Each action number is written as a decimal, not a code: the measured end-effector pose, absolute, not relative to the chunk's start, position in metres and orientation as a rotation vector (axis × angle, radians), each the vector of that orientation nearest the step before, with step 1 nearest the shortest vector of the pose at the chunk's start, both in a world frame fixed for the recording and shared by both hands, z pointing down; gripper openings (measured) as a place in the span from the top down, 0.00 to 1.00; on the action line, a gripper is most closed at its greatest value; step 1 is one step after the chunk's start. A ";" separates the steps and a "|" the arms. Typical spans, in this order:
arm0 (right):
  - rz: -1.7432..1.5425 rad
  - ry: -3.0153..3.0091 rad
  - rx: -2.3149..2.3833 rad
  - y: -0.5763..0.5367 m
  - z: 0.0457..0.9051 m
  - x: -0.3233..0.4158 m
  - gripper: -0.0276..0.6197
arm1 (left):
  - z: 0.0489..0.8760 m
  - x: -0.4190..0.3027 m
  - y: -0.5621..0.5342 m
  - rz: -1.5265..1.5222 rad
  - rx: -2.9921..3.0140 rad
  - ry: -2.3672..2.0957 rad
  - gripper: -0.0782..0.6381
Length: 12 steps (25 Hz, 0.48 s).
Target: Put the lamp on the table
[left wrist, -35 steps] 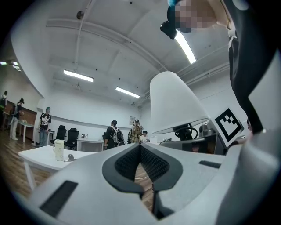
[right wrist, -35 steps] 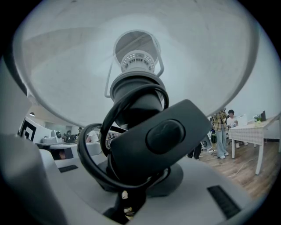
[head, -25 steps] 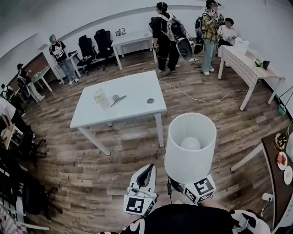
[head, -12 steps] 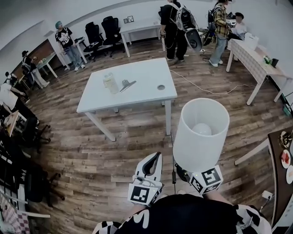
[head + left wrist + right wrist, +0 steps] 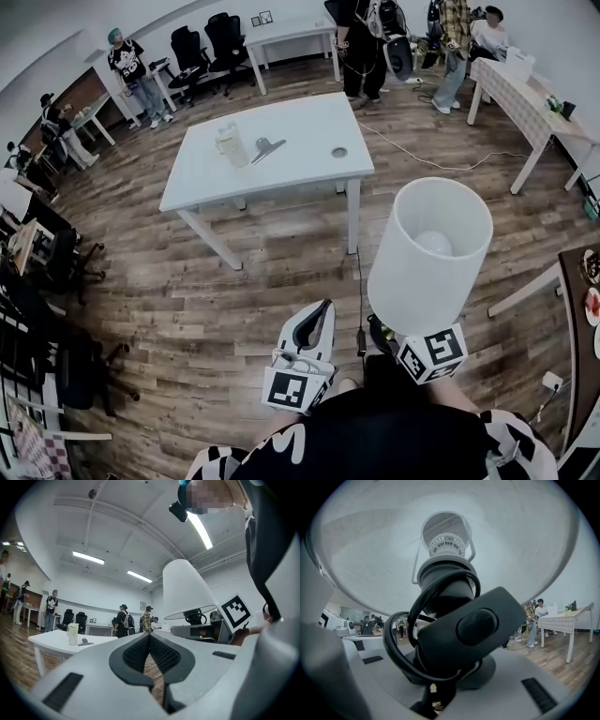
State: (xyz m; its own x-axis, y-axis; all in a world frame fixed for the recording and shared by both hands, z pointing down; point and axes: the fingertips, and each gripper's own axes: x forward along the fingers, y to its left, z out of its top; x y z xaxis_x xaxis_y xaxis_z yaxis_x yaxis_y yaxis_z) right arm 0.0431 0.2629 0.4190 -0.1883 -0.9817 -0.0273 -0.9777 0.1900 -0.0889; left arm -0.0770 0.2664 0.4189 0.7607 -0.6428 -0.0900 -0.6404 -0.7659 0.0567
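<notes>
I hold a lamp with a white cylindrical shade [image 5: 431, 251] upright in my right gripper [image 5: 398, 337], over the wooden floor. In the right gripper view the jaws are shut low on the lamp's black stem [image 5: 445, 590]. Its coiled cord [image 5: 401, 634] and inline switch [image 5: 476, 625] hang in front of the stem. The white table [image 5: 300, 178] stands ahead and to the left, apart from the lamp. My left gripper [image 5: 321, 319] is beside the lamp at its left. It is shut with nothing between its fingers [image 5: 136, 653].
On the table are a pale jug [image 5: 230, 145], a grey tool [image 5: 267, 145] and a small round object [image 5: 338, 152]. A white cable [image 5: 441, 167] trails over the floor. Several people stand at the back by a long table [image 5: 530, 98]. Black chairs [image 5: 202, 47] stand far left.
The table has come nearer in the head view. The lamp and both grippers have shifted a little right in it. The grip on the lamp is unchanged.
</notes>
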 end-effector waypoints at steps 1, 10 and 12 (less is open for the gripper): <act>-0.091 2.362 -1.949 0.261 0.419 0.042 0.83 | 0.418 -0.078 0.263 -0.166 2.925 -1.070 0.89; -0.106 2.381 -1.924 0.223 0.427 0.052 0.83 | 0.426 -0.061 0.220 -0.163 2.926 -1.081 0.89; -0.111 2.385 -1.915 0.201 0.426 0.063 0.83 | 0.427 -0.053 0.200 -0.164 2.921 -1.107 0.89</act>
State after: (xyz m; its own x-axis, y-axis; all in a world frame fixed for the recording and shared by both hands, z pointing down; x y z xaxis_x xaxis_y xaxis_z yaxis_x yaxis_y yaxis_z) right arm 0.0634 0.2013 0.4262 -0.2151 -0.9764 -0.0178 -0.9705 0.2158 -0.1073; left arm -0.0529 0.2000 0.4266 0.7439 -0.6618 -0.0932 -0.6603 -0.7493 0.0498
